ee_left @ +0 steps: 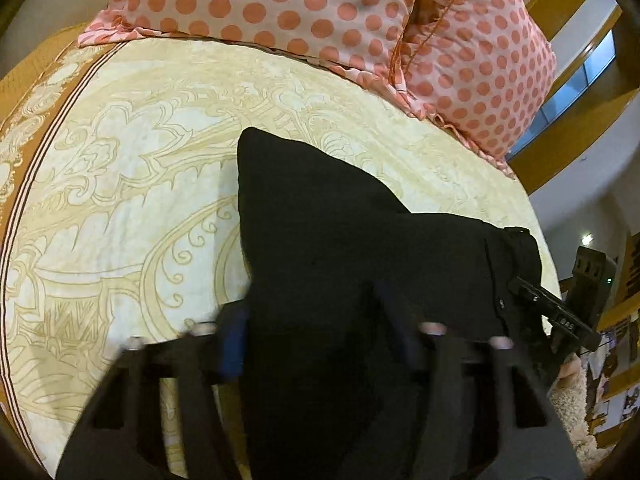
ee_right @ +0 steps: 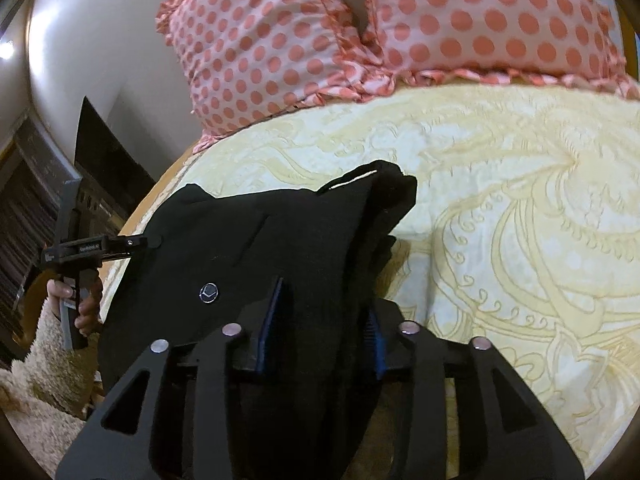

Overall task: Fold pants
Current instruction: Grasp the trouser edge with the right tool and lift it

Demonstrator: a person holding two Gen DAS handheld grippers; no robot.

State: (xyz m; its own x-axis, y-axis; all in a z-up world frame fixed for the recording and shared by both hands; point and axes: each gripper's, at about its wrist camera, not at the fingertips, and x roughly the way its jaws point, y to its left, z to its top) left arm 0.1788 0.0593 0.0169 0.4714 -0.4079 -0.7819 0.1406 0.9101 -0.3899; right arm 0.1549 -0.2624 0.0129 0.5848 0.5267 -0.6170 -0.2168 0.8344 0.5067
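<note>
the black fabric pants (ee_left: pixel 320 216) lie bunched in a partly folded heap on the bed, on a cream bedspread printed with yellow scrollwork (ee_left: pixel 120 184), close to one edge of the mattress. in the right wrist view a small round silver button (ee_right: pixel 208 292) shows on the cloth, and a thick stack of layers, with a strip of pale lining at its far end, runs between the blue-padded fingers of the right gripper (ee_right: pixel 320 320); its jaws are clenched on that stack. in the left wrist view the left gripper (ee_left: pixel 320 328) has the dark cloth filling the gap between its fingers, and its jaws grasp the pants there, though the frame is blurred. each view also shows the other gripper at the pants' edge, with a person's hand (ee_right: pixel 76 304) around the handle. beyond the pants, at the head of the bed, lie pink pillows with coral polka dots (ee_left: pixel 320 4).
</note>
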